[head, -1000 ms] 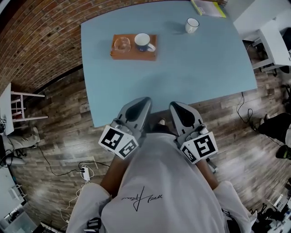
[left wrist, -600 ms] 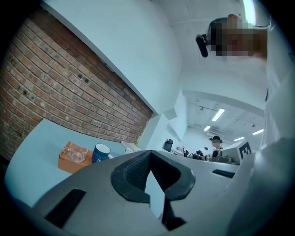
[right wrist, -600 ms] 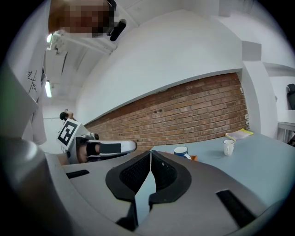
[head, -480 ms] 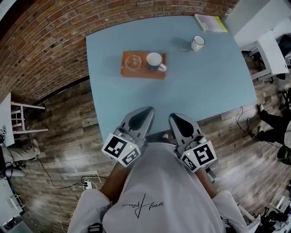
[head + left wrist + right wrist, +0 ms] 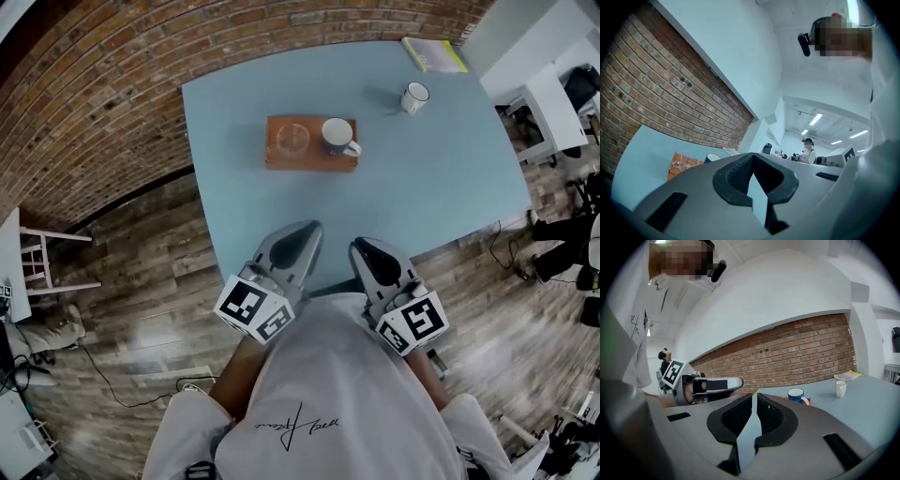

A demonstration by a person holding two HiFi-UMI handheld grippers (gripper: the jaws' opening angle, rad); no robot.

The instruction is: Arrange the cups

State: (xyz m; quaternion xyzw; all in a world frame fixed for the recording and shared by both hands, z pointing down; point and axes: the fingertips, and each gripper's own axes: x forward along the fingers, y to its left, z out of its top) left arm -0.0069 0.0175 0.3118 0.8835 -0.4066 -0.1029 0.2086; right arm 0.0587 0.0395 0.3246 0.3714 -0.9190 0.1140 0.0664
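Note:
On the light blue table (image 5: 441, 169) lies a wooden tray (image 5: 311, 157). It holds a clear glass cup (image 5: 292, 140) on its left and a blue mug (image 5: 337, 136) on its right. A white mug (image 5: 413, 97) stands alone at the far right. My left gripper (image 5: 305, 230) and right gripper (image 5: 361, 246) hover side by side at the table's near edge, both shut and empty, well short of the tray. The left gripper view shows the tray (image 5: 682, 164) and blue mug (image 5: 711, 158) beyond its shut tips (image 5: 752, 157). The right gripper view shows the blue mug (image 5: 797, 395) and white mug (image 5: 840, 388) past its tips (image 5: 754, 397).
A yellow-edged book (image 5: 434, 54) lies at the table's far right corner. A brick wall (image 5: 94, 84) runs behind and to the left. White furniture (image 5: 548, 103) stands to the right, a white stool (image 5: 42, 262) to the left, and cables trail over the wooden floor.
In the head view the table, tray and mugs have slid down and to the right, closer to me. Both grippers stay shut side by side and now overlap the near edge.

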